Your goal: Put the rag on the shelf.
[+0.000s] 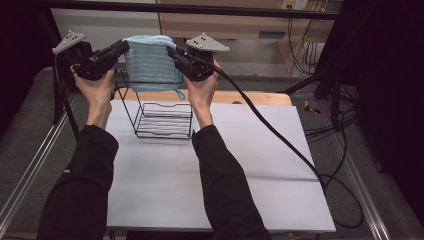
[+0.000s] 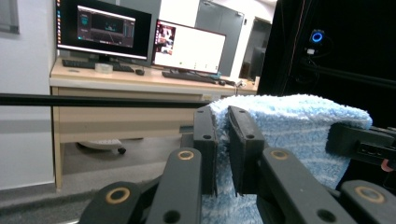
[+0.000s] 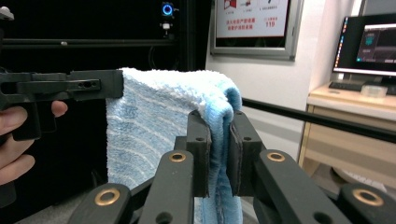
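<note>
Blue and fluffy, the towel (image 1: 151, 62) is held up in the air by both claws, well above the black wire rack (image 1: 162, 116). It is folded over at the top and hangs down flat like a little curtain. The L claw (image 1: 125, 47) is clamped tight on the towel's top left corner. The R claw (image 1: 171, 51) is clamped tight on the top right corner. In the L gripper view the towel edge (image 2: 223, 126) is squeezed between the two black jaws. In the R gripper view the same is seen w/ the other corner (image 3: 218, 116).

So the pick-up part looks done, and the towel is spread out nicely. What is prob. left: the towel is to be lowered and draped over the rack's top bar, then let go. The rack is on the white table (image 1: 200, 170), just below and a bit in front of the towel.
</note>
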A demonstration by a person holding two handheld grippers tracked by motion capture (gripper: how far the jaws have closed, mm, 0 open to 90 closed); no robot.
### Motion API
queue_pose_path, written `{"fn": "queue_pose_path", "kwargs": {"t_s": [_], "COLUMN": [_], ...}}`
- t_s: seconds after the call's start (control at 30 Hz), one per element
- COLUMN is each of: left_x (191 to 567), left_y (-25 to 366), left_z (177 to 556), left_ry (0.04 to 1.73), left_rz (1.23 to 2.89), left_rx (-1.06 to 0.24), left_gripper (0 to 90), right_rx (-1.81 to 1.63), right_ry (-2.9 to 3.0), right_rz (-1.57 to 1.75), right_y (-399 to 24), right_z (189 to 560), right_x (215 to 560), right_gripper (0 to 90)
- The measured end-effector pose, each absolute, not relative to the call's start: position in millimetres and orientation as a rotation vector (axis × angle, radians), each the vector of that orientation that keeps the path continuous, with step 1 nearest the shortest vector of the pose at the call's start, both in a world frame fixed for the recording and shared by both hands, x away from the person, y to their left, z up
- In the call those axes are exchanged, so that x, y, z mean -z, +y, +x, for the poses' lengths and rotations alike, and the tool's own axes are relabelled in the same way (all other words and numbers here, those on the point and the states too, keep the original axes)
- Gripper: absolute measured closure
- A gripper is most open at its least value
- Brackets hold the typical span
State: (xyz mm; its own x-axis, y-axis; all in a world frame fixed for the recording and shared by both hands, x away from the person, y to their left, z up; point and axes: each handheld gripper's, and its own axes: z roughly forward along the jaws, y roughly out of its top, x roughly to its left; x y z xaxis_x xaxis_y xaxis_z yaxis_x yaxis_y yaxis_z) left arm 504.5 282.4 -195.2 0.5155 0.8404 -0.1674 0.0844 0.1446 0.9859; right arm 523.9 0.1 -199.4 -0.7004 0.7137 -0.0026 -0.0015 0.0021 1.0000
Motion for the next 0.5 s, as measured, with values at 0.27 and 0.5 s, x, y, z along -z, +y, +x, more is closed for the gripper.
{"fn": "queue_pose_path", "kwargs": {"t_s": [0.27,0.5], "left_x": [207,217], "left_y": [292,296], "left_z": [497,492], "left_ry": [0.893,0.886], "left_rz": [1.369,1.397], "left_rx": [-0.664,-0.640], "left_gripper": [81.6,81.5], "right_rx": [-1.756,-1.730], "right_ry": [1.790,1.824], "right_rz": [0.745,0.742], "right_y": [5,6], "right_z": [520,514], "right_x": [213,220], "right_gripper": [81.4,81.3]}}
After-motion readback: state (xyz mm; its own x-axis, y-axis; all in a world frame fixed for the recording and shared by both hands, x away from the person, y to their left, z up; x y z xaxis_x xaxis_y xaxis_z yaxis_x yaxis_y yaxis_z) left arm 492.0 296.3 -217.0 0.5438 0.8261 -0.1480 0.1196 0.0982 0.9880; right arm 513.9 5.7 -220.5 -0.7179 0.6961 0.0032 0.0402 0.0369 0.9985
